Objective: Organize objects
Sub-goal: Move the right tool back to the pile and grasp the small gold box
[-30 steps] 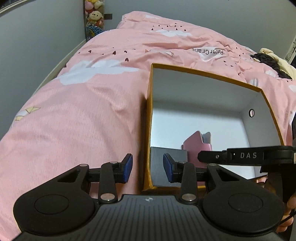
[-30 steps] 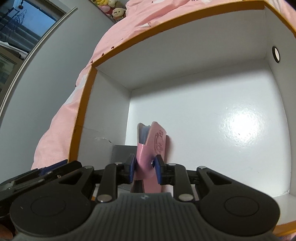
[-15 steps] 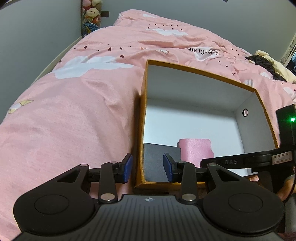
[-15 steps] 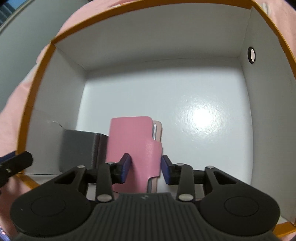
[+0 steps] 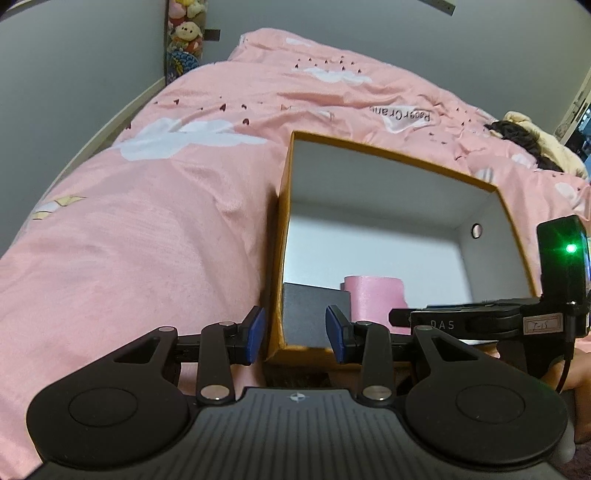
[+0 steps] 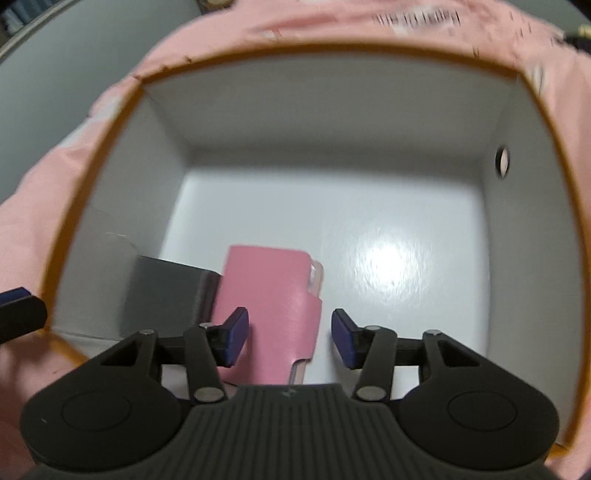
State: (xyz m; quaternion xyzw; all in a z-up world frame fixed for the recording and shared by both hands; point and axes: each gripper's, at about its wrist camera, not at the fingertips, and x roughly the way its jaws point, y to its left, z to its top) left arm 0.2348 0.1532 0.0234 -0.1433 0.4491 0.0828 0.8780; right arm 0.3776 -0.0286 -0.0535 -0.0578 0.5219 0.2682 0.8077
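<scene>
An orange-rimmed box [image 5: 388, 155] with a white inside sits on the pink bed. On its floor a pink wallet-style case [image 6: 269, 295] lies flat against a dark grey box [image 6: 166, 291] in the near left corner. My right gripper [image 6: 290, 338] hovers over the case's near end. Its jaws are opening and both blue pads stand clear of the case. My left gripper [image 5: 295, 334] is open astride the box's near left corner, and its pads do not press on the wall. The left wrist view also shows the case [image 5: 373, 295] and the grey box [image 5: 314, 306].
A pink duvet [image 5: 166, 240] with white clouds lies all around the box. Stuffed toys [image 5: 184, 33] hang in the far corner by the grey wall. Dark and cream clothing [image 5: 532, 144] lies at the far right. A hand [image 5: 569, 373] shows at the lower right.
The right gripper let go of the pink case, which went from standing on edge between the pads to lying flat. The right gripper rolled and drew back. The left gripper stayed.
</scene>
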